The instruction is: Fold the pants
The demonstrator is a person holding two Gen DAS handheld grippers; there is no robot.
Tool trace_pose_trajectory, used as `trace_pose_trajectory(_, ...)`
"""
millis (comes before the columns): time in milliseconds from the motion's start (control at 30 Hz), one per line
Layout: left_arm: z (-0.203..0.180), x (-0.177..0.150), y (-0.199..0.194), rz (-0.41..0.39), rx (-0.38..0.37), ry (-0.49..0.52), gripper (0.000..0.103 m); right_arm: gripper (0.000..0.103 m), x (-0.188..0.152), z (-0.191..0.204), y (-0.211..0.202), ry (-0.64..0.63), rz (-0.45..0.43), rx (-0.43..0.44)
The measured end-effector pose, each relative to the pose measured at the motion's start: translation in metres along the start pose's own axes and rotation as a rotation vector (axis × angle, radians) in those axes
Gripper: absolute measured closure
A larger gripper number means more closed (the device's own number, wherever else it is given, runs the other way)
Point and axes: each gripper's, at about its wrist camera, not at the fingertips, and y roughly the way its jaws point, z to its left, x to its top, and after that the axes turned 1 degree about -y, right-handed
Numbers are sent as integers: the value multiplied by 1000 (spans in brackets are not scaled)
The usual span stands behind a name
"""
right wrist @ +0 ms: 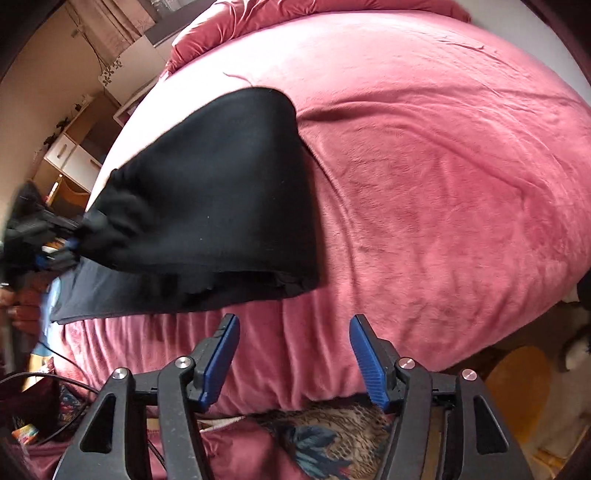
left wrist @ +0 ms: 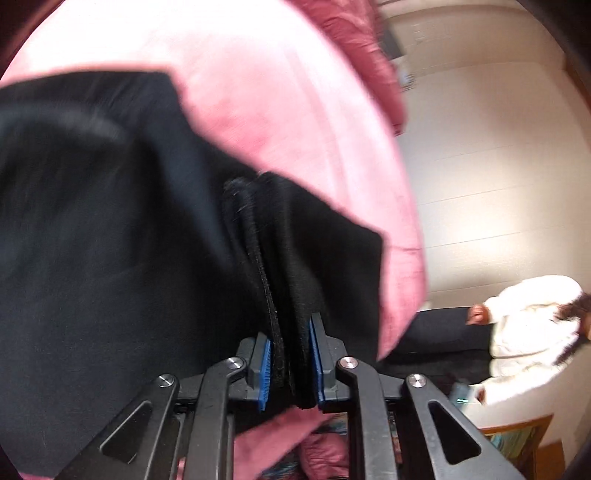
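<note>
The black pants (right wrist: 221,192) lie partly folded on the pink bed cover (right wrist: 424,166), near its left front edge. My left gripper (left wrist: 290,350) is shut on a thick bunched edge of the pants (left wrist: 110,240) and lifts that end. It also shows at the left edge of the right wrist view (right wrist: 72,240), pinching the fabric's corner. My right gripper (right wrist: 293,328) is open and empty. It hovers just in front of the pants' near folded edge, above the bed's front side.
A crumpled pink duvet (right wrist: 295,14) lies at the far end of the bed. Shelves and drawers (right wrist: 74,147) stand to the left. A person in white (left wrist: 528,325) sits at the right in the left wrist view. Patterned cloth (right wrist: 332,439) and cables (right wrist: 55,391) lie below the bed's front.
</note>
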Motion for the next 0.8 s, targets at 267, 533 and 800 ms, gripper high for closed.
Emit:
trace_pose_trajectory(267,-62,-3,-40,-79,-136,111,86,33,21,16,8,112,-103,-42)
trace_pose_trajectory(533,6,-40,-37,-47,46,-3,88,38,18,-4,29,148,-45,-170)
trace_pose_trajectory(800,45,-57,-24,-47,103,-55,88,33,18,23,31,6,56,-172)
